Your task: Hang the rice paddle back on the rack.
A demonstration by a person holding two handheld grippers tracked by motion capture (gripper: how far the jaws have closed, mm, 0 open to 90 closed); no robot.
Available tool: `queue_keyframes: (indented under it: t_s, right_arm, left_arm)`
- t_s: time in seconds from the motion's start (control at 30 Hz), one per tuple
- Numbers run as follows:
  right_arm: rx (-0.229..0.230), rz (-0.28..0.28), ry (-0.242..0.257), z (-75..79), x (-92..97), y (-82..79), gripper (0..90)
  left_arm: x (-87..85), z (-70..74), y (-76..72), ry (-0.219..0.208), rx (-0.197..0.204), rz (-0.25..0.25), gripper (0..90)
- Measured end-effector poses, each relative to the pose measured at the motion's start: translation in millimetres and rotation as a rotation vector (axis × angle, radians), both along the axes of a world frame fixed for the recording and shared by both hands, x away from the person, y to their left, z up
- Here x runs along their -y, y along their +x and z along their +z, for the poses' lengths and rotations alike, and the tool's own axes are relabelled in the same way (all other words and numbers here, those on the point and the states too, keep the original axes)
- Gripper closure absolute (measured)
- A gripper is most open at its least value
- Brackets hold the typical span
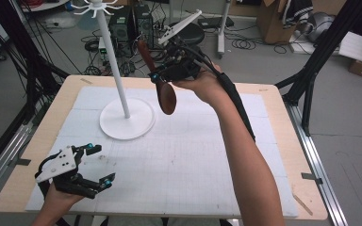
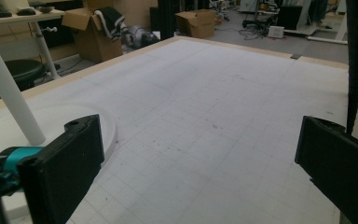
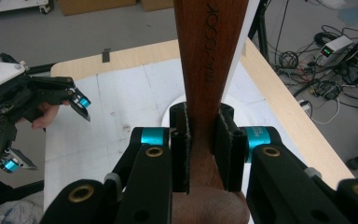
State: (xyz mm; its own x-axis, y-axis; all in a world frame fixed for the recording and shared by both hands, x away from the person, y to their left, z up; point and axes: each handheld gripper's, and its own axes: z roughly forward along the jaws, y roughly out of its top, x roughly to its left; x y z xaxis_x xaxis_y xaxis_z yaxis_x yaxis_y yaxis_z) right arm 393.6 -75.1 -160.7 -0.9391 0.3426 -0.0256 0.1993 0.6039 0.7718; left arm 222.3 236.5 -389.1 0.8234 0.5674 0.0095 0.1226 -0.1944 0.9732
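Here, 1 wooden spoon (image 3: 209, 70) pinched by right gripper (image 3: 209, 154), left gripper (image 1: 96, 165) spread, 1 white stand (image 1: 126, 123).

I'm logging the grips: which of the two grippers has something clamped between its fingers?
The right gripper, raised near the white stand: its fingers pinch a wooden spoon by the handle. The left gripper sits open and empty over the table.

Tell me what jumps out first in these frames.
The brown wooden spoon grabs the eye first: the right claw is clamped on its handle and holds it up over the far side of the table, bowl hanging down. Just left of it stands the white rack, a tall pole on a round base. At the near left corner, the left claw hovers open over the gridded mat.
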Motion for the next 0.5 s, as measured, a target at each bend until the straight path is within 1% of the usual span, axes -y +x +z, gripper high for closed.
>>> queue_keyframes:
  t_s: [0.17,0.27,0.5]
  right_arm:
    - [0.005,-0.004,-0.001,5.0,-4.1,4.6,78.3]
    - [0.002,-0.009,-0.003,6.7,-7.6,7.0,78.3]
    - [-0.001,-0.024,0.006,11.7,-14.2,13.1,78.3]
  left_arm:
    - [1.8,0.1,0.2,-0.003,0.000,-0.006,1.7]
    - [3.2,0.0,0.3,0.004,0.002,-0.009,1.7]
    - [3.6,0.1,-0.3,-0.001,-0.001,-0.011,1.7]
